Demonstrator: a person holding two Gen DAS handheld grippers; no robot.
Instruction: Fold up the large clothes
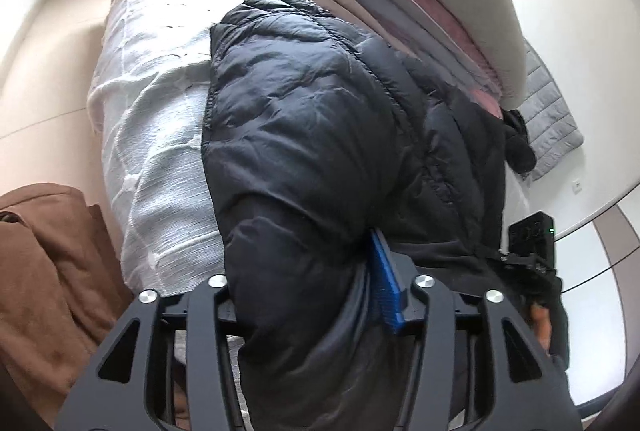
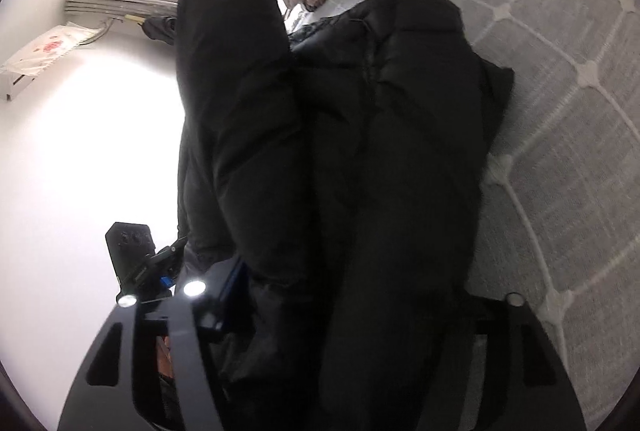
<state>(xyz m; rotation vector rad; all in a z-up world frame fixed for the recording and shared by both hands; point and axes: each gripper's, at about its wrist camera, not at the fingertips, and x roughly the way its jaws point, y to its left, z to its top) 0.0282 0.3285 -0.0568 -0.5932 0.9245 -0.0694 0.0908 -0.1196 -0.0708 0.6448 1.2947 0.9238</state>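
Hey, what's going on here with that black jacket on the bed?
A person with a gripper in each hand is folding a black puffer jacket on the bed. The jacket's bulk sits between the jaws of both the left gripper and the right gripper. Folded bedding is stacked beyond it.

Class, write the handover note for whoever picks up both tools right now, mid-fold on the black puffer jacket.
Left tool: jacket bulk sits between its jaws; whether the pads press it cannot be told.
Right tool: same, too dark to judge the grip.
Black puffer jacket: lying on the bed, doubled lengthwise, beside the stack of folded bedding.
Done: jacket appears folded into a long bundle.
Left: probably let go, fold it across, tidy it. A brown garment waits off the bed's side.
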